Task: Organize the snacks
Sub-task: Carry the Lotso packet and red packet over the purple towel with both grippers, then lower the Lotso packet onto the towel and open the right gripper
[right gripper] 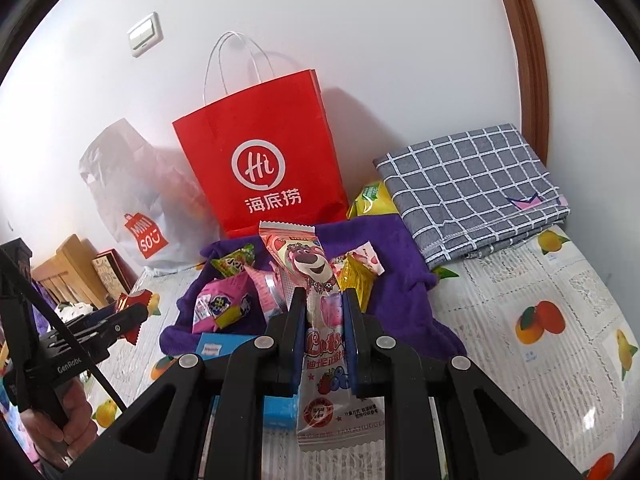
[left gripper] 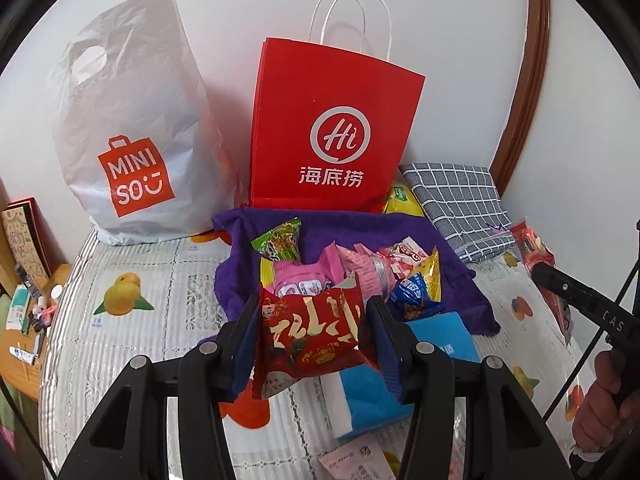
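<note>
My left gripper [left gripper: 312,312] is shut on a red snack packet [left gripper: 310,338] with gold lettering, held above the bed. My right gripper [right gripper: 323,304] is shut on a long clear packet with a pink bear [right gripper: 316,292] printed on it. Beyond both lies a purple cloth [left gripper: 452,256] heaped with several snack packets [left gripper: 352,268], pink, green, yellow and blue. A red paper bag [left gripper: 332,128] with white handles stands behind the heap, against the wall. The right gripper [left gripper: 560,284] shows at the right edge of the left wrist view, the bear packet [left gripper: 536,252] in it.
A white plastic shopping bag [left gripper: 128,128] stands left of the red bag. A folded grey checked cloth [right gripper: 472,188] lies at the right, a yellow packet [right gripper: 372,200] beside it. A blue box [left gripper: 372,388] rests on the fruit-print bedspread [left gripper: 132,320]. A wooden bedside stand [left gripper: 24,344] carries small items.
</note>
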`<state>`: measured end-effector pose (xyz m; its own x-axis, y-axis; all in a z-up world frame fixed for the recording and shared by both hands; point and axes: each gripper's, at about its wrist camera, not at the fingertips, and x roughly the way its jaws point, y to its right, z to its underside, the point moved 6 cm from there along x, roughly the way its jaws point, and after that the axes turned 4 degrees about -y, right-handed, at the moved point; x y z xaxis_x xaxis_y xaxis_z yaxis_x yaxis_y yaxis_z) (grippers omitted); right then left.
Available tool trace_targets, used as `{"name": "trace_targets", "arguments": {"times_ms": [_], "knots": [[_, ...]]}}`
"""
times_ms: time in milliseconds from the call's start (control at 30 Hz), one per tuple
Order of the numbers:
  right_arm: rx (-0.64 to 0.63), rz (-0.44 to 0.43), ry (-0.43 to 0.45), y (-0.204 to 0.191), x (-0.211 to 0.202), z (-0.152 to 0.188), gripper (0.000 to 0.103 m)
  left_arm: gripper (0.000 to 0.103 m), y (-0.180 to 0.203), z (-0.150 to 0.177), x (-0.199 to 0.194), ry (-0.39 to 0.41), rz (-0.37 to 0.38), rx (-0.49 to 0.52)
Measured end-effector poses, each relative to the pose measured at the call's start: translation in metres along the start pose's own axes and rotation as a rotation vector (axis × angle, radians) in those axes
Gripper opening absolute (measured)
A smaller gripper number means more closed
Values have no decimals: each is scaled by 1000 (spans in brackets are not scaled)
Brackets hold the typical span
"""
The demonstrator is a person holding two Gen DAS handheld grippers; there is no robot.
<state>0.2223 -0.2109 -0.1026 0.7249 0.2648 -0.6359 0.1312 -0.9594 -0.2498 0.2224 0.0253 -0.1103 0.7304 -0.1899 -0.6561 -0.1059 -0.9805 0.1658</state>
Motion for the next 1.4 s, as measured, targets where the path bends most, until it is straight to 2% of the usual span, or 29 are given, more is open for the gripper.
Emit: {"name": "trace_targets", "arguments": {"times_ms": [733,1133,1400], "knots": [[-12,-60,0,-6,64,-46,17,50,-15,-11,29,-34,-15,-44],[-33,-8,-43,3,109,-37,17,50,-40,-4,50,-82,-19,-110],[22,46,-74,35,136,-27,18,50,-44,-1,56,-96,-12,-125]]}}
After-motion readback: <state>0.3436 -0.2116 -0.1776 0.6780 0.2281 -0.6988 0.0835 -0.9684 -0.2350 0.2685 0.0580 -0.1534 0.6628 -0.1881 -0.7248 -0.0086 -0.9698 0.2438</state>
